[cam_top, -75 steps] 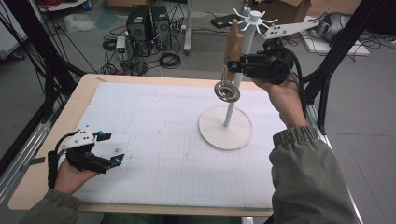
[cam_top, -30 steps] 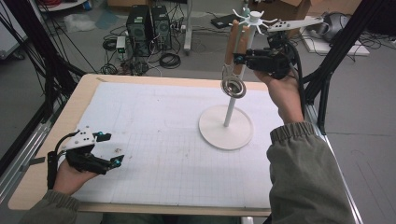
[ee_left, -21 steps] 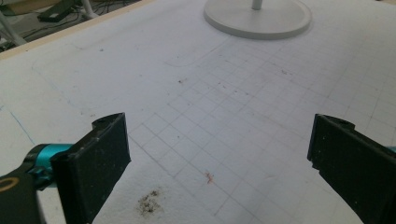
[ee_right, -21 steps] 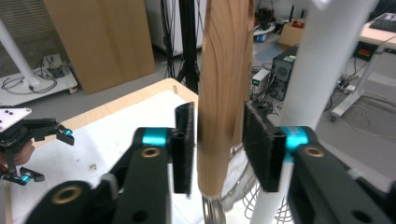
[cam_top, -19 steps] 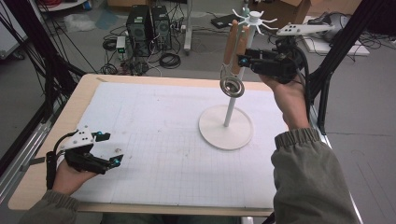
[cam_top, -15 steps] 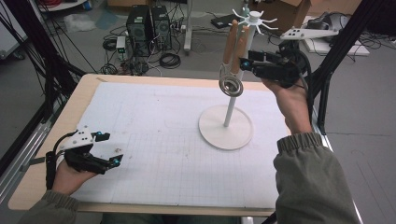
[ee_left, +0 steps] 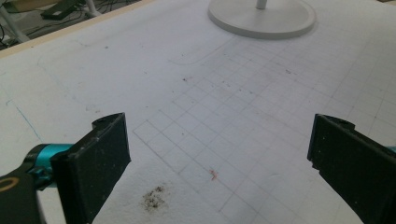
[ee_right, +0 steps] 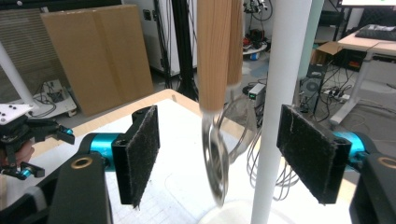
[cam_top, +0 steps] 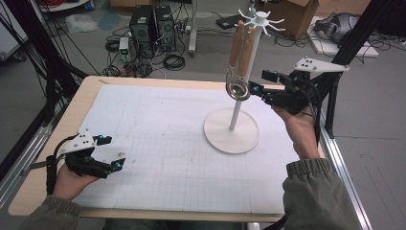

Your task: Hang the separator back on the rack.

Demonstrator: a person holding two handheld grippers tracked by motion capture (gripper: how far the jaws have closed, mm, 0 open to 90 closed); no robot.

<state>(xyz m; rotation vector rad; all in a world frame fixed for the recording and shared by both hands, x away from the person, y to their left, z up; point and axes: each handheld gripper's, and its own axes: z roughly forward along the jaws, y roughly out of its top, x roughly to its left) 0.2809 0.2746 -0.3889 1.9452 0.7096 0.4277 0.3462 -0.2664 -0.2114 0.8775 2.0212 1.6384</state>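
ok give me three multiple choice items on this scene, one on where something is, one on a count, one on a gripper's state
1. Where are the wooden-handled utensils?
A. lying flat on the mat
B. hanging from the white stand
C. held in the left gripper

2. How many wooden handles hang there?
A. two
B. four
C. none

3. How is the right gripper?
A. shut on a handle
B. resting on the mat
C. open beside the hanging utensils

Answers:
1 B, the handles hang from the hooks at the top of the white stand, above its round base.
2 A, two handles show side by side in the high view and the right gripper view.
3 C, its jaws stand wide apart in the right gripper view, touching neither the handles nor the pole. The left gripper is open too, low over the grid mat.
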